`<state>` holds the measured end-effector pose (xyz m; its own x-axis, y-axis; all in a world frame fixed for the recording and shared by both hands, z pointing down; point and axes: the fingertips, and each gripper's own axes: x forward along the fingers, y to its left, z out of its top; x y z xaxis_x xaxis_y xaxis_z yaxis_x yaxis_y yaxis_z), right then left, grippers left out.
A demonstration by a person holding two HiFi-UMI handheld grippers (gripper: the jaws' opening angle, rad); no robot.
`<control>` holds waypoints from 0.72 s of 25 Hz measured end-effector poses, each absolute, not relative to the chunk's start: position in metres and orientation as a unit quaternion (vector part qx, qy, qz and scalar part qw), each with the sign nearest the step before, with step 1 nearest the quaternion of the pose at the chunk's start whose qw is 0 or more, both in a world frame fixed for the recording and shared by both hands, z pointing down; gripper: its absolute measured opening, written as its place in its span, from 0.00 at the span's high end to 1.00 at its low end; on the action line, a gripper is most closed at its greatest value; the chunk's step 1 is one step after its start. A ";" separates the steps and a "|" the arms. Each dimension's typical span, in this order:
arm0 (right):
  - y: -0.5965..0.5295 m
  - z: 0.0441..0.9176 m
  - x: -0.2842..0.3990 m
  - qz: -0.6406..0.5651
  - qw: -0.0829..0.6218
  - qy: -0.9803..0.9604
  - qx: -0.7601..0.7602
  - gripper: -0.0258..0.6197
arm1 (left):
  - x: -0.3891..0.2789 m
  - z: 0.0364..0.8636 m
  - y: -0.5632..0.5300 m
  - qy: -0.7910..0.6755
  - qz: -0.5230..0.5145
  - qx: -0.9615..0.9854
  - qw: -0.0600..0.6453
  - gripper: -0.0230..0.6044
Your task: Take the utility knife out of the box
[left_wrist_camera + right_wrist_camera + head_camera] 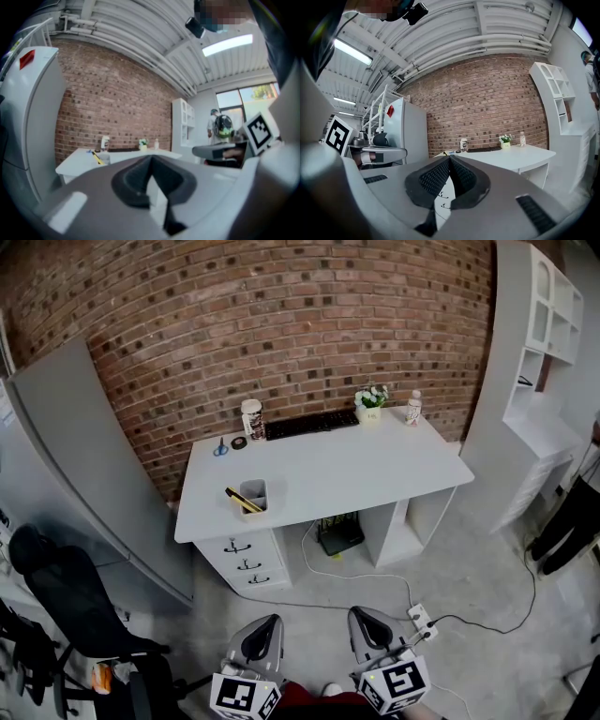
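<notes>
Your left gripper (270,624) and right gripper (359,615) both have jaws together and empty, well short of the surface (356,470). The yellow utility knife (242,500) leans in the small box (257,489) near the front edge, so a one-sided pull could drag the box off. Its blade end is too small to make out
</notes>
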<state>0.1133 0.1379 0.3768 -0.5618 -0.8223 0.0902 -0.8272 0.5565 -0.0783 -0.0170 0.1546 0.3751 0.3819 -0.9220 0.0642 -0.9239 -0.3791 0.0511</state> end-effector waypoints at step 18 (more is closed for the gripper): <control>0.127 0.386 0.122 0.062 0.036 -0.888 0.454 0.95 | -0.006 0.381 0.140 -0.566 0.021 0.824 0.037 0.96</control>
